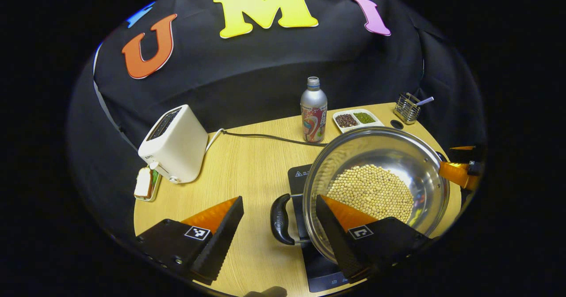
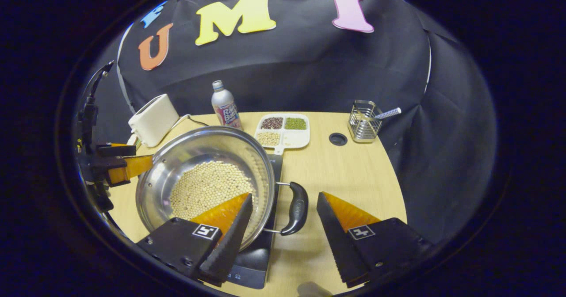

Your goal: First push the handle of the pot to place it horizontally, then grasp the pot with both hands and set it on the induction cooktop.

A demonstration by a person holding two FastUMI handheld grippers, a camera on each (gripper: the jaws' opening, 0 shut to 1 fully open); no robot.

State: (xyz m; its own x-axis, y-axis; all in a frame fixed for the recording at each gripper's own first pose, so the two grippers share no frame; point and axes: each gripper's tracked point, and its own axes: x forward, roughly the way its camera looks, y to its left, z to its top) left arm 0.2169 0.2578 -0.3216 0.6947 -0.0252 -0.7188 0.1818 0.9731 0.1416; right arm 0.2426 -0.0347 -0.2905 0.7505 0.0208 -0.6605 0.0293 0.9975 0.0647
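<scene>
The pot (image 1: 376, 191) sits on the induction cooktop (image 1: 309, 261), a shiny steel pan with a bed of pale beans (image 1: 371, 191) across its bottom. In the left gripper view, the left gripper (image 1: 279, 226) hangs with its jaws spread wide, and the pot's black side handle (image 1: 279, 218) lies right in the gap between the two fingers, touched by neither that I can see. One finger reaches over the pot's rim, the other over bare table (image 1: 247, 164). At the far edge of that view, the other gripper shows beside the opposite side of the pot.

In the right gripper view, it's the mirror picture: the right gripper (image 2: 285, 219) is wide open too, with the pot's (image 2: 203, 177) other black handle (image 2: 297, 208) standing between its fingers, loose, not clamped. The cooktop (image 2: 256, 257) peeks out dark under the pan. The left gripper (image 2: 117, 166) appears off at the pot's far side.

Around the back of the table: a white toaster (image 1: 174, 144) with its cord trailing, a metal bottle (image 1: 313, 110) upright just behind the pot, a white divided tray (image 2: 283, 131) with dark, green and pale grains in separate compartments, and a wire holder (image 2: 363, 122) with a utensil sticking out.
</scene>
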